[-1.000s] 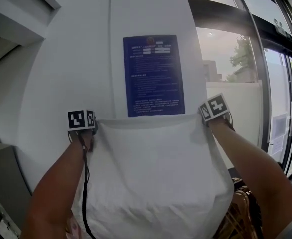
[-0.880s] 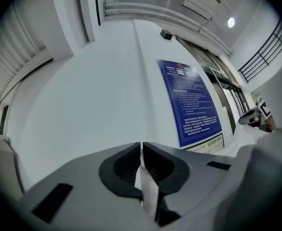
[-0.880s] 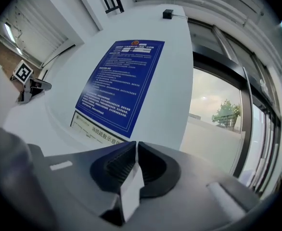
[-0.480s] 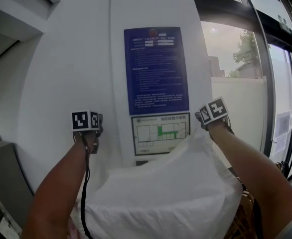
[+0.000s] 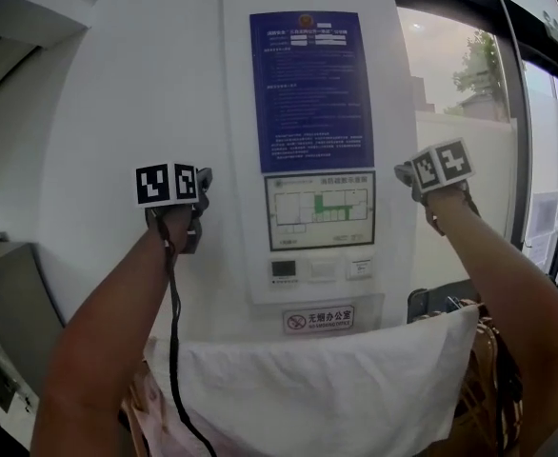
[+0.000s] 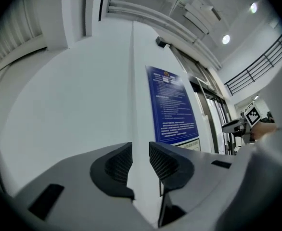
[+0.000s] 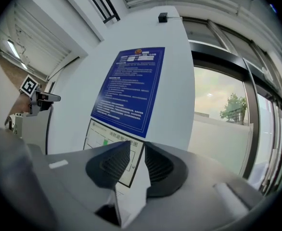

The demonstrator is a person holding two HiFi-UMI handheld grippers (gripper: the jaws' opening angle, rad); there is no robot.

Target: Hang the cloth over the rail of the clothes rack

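Observation:
The white cloth [image 5: 327,388] hangs low in the head view, its straight top edge running between my forearms. Whatever it hangs over is hidden under it, and I see no rail. My left gripper [image 5: 203,181] is raised well above the cloth, in front of the white wall. Its jaws [image 6: 140,150] stand open with only the wall between them. At the same height, my right gripper [image 5: 408,171] is also clear of the cloth. Its jaws [image 7: 137,150] are open too, with nothing between them.
A white pillar wall carries a blue notice [image 5: 312,89], a floor plan [image 5: 319,209] and a small no-smoking sign [image 5: 319,320]. Tall windows [image 5: 460,84] stand on the right. A black cable [image 5: 174,350] hangs along my left arm. Something brown and woven [image 5: 488,379] sits at lower right.
The cloth was stretched between both grippers. The left corner dropped first, then the right, and the cloth now hangs low, free of both. Both grippers stay raised.

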